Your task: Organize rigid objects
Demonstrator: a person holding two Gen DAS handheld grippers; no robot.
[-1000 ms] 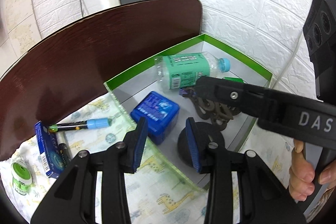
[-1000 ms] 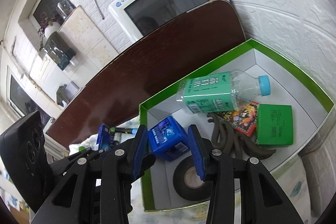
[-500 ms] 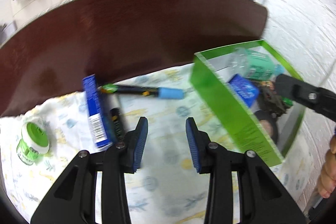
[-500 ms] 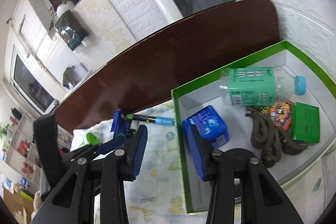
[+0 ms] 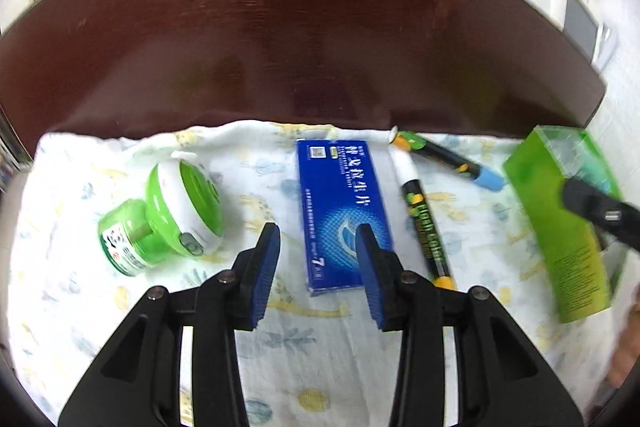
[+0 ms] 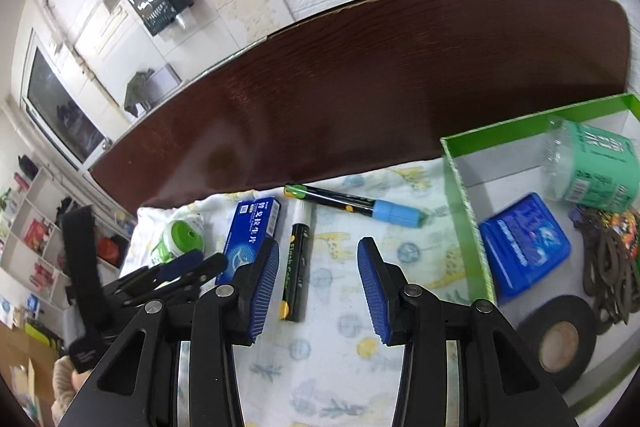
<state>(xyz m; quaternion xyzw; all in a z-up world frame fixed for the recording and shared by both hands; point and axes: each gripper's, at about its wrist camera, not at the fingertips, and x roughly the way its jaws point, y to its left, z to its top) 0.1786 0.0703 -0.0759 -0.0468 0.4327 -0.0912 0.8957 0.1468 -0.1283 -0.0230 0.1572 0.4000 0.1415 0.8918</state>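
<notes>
On the giraffe-print cloth (image 5: 320, 355) lie a flat blue box (image 5: 340, 203), a green and white jar (image 5: 168, 215) on its side, a black marker with a white cap (image 5: 424, 223) and a black marker with a blue cap (image 5: 444, 157). My left gripper (image 5: 318, 255) hangs open over the near end of the blue box, nothing gripped. My right gripper (image 6: 319, 267) is open just right of the white-capped marker (image 6: 296, 259), also holding nothing. The left gripper (image 6: 188, 267) appears at the right wrist view's lower left, next to the blue box (image 6: 252, 231).
The green-walled box (image 6: 468, 211) stands at the right, holding a green-labelled bottle (image 6: 592, 167), a blue case (image 6: 524, 247), a black tape roll (image 6: 560, 339) and brown rings (image 6: 612, 267). Dark wooden tabletop (image 6: 380, 87) runs behind the cloth. A hand shows at the left wrist view's right edge.
Both grippers have swung left, away from the green-walled box and out over the cloth. The left one now faces the blue box and jar; the right one faces the markers.
</notes>
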